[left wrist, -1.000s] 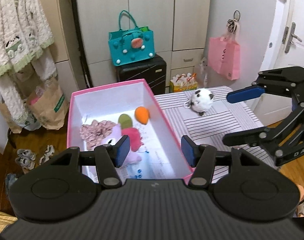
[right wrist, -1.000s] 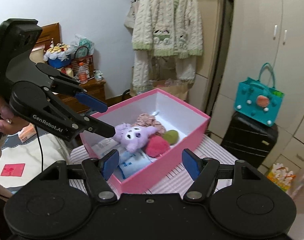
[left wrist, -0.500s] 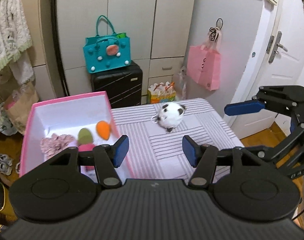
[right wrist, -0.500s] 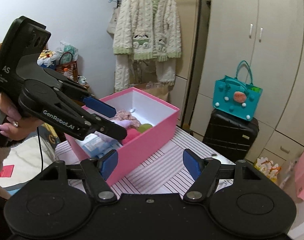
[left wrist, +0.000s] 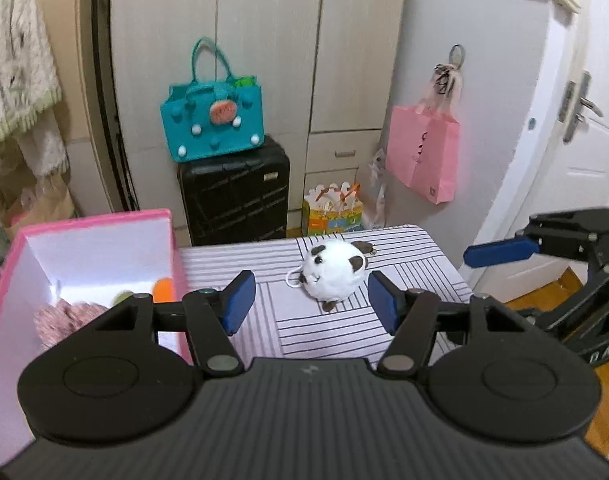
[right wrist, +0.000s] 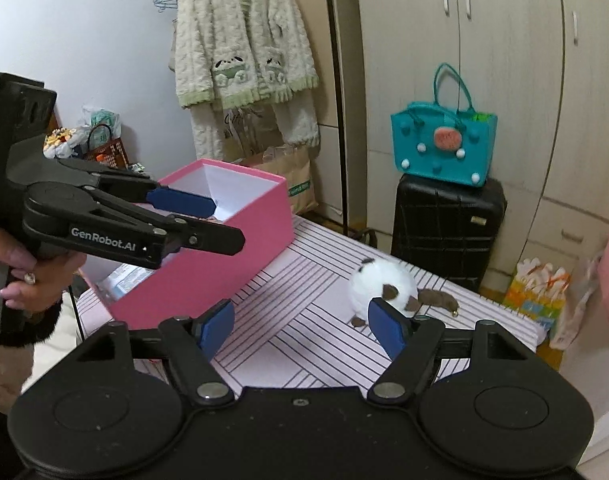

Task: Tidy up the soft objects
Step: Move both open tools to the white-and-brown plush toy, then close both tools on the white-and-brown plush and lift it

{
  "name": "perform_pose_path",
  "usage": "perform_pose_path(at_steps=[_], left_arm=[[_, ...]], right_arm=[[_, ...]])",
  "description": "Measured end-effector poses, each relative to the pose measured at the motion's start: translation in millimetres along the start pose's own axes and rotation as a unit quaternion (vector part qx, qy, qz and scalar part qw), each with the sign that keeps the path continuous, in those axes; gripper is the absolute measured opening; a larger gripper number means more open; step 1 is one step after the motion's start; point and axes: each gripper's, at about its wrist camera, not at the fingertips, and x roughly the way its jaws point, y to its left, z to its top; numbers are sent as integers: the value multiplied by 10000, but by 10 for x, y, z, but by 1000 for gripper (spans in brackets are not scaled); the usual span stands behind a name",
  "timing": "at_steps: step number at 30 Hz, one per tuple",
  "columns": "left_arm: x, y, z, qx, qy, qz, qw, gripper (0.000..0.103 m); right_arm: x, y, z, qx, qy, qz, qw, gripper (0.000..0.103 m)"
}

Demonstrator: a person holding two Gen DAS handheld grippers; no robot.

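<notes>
A round white plush panda (left wrist: 333, 276) lies on the striped table (left wrist: 304, 332), also seen in the right wrist view (right wrist: 382, 283). My left gripper (left wrist: 310, 300) is open and empty, with the panda just beyond its blue pads. My right gripper (right wrist: 302, 328) is open and empty, with the panda at its right pad. The pink box (left wrist: 84, 226) stands at the left and holds a pink knit piece (left wrist: 64, 316), an orange toy (left wrist: 162, 288) and a green one; in the right wrist view the pink box (right wrist: 224, 248) hides its contents.
Behind the table stand a black suitcase (left wrist: 234, 196) with a teal bag (left wrist: 212, 124) on it, a wardrobe, a hanging pink bag (left wrist: 422, 152) and a gift bag (left wrist: 332, 212) on the floor. A fluffy robe (right wrist: 240, 48) hangs at left. The door is at the right.
Both grippers have swung right, away from the box and toward the panda. The panda now sits between the left gripper's pads in view. Both stay open and empty.
</notes>
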Motion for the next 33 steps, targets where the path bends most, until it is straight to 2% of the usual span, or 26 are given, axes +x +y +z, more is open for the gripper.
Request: perform_pose_path(at_steps=[3, 7, 10, 16, 21, 27, 30, 33], left_arm=[[226, -63, -3, -210, 47, 19, 9998, 61], [453, -110, 12, -527, 63, -76, 9986, 61], [596, -104, -7, -809, -37, -77, 9967, 61], [1008, -45, -141, -1277, 235, -156, 9914, 61], [1258, -89, -241, -1194, 113, -24, 9928, 61], [1518, -94, -248, -1135, 26, 124, 9935, 61], [1659, -116, -229, -1104, 16, 209, 9937, 61], [1701, -87, -240, -1201, -39, 103, 9927, 61]], right_arm=[[104, -170, -65, 89, -164, 436, 9989, 78], [313, -382, -156, 294, -311, 595, 9973, 79], [493, -493, -255, 255, -354, 333, 9985, 80], [849, -607, -421, 65, -312, -251, 9992, 85], [1099, -673, -501, 28, -306, -489, 9983, 86], [1256, -636, -541, -255, -717, -447, 9961, 86], [1370, -640, -530, -276, -734, -562, 9953, 86], [1455, -670, -509, -303, -688, -676, 9949, 86]])
